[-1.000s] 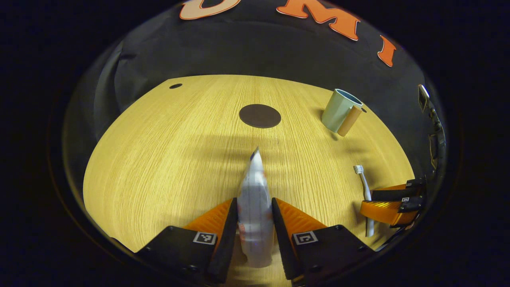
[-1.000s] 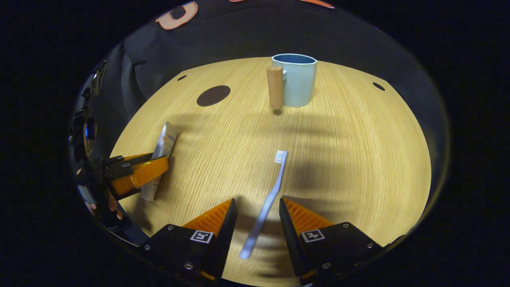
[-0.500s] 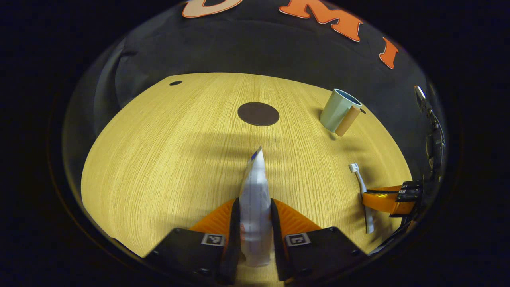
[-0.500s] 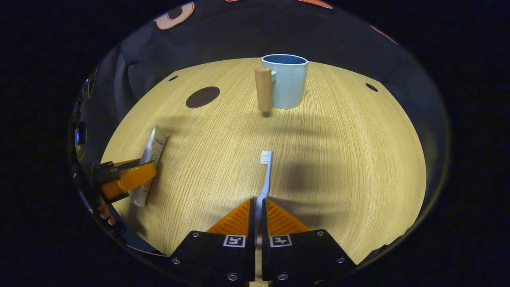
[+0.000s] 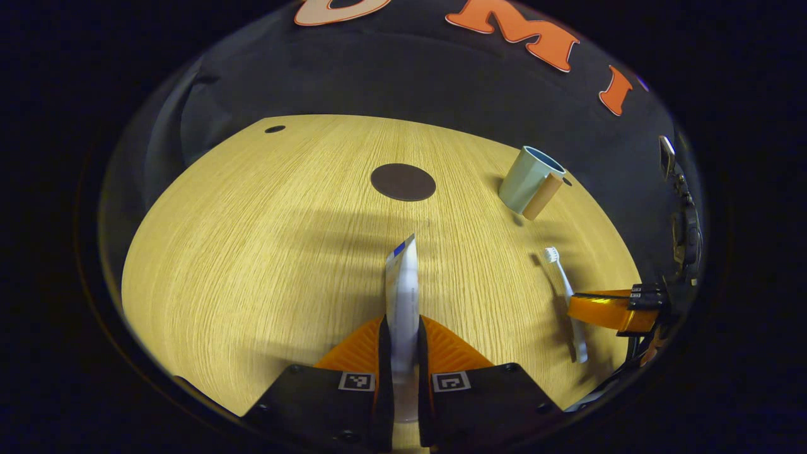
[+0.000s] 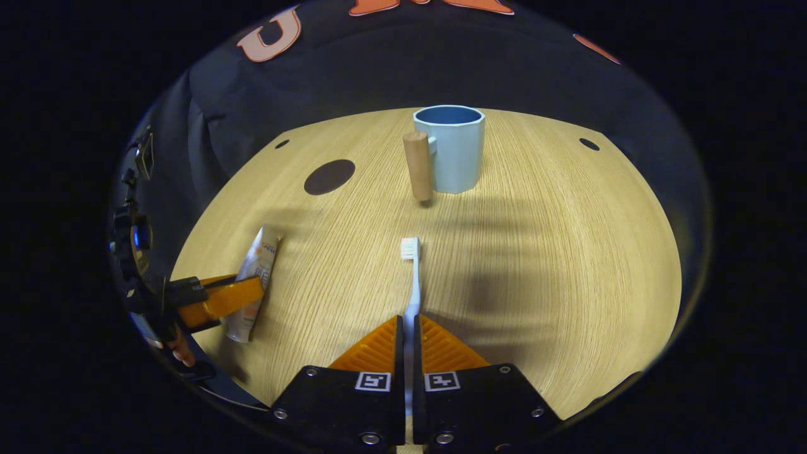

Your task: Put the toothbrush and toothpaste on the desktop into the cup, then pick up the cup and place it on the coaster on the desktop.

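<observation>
Left gripper (image 5: 403,334) clamped on the toothpaste tube (image 5: 402,284), orange fingers (image 5: 441,343) pressed against both of its sides, crimped end pointing forward over the wooden bench (image 5: 252,239). Right gripper (image 6: 408,331) closed on the toothbrush (image 6: 412,277), fingers (image 6: 378,347) nearly touching with only the thin handle between them, bristle head aimed toward the cup (image 6: 451,148). Pale blue cup upright near the far edge of the bench, wooden handle (image 6: 418,165) on its left side in the right gripper view. Dark round coaster (image 5: 403,182) flat on the bench, well apart from the cup, bare on top. Cannot tell whether tube and brush touch the bench or hang just above it.
</observation>
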`<state>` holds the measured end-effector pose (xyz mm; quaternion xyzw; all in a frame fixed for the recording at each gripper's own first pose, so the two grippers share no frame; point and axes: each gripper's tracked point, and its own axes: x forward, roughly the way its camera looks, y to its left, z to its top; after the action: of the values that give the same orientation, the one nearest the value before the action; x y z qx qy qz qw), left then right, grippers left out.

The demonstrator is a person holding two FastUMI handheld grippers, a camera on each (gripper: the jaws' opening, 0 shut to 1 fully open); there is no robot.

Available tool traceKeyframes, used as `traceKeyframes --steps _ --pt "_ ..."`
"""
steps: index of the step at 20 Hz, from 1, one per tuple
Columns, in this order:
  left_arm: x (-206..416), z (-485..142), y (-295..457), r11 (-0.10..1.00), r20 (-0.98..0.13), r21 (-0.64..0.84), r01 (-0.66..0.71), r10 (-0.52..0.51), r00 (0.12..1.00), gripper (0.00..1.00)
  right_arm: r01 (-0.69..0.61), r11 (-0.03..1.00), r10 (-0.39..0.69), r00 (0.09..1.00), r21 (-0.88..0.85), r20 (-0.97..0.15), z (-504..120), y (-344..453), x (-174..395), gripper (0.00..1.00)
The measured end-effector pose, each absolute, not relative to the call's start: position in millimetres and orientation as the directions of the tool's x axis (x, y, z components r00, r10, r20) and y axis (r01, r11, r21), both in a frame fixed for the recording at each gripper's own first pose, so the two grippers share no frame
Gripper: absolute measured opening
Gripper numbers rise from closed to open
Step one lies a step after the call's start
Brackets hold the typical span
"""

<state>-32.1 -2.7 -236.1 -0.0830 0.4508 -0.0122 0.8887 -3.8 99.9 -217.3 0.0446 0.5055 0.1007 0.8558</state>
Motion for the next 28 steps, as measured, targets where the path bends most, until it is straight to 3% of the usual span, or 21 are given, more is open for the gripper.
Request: traceKeyframes --steps 15,28 --pt "-25.0 -223.2 2.6 0.986 -0.755 -0.144 -0.083 -0.055 0.654 0.19 -0.108 0.96 0.249 0.755 0.26 -0.607 -121.6 73.7 77.4 0.05" --pt "-26.3 -202.8 13.2 0.986 -0.714 -0.144 -0.079 -0.048 0.698 0.19 -0.141 0.961 0.215 0.924 0.239 -0.316 -55.9 70.7 153.7 0.05"
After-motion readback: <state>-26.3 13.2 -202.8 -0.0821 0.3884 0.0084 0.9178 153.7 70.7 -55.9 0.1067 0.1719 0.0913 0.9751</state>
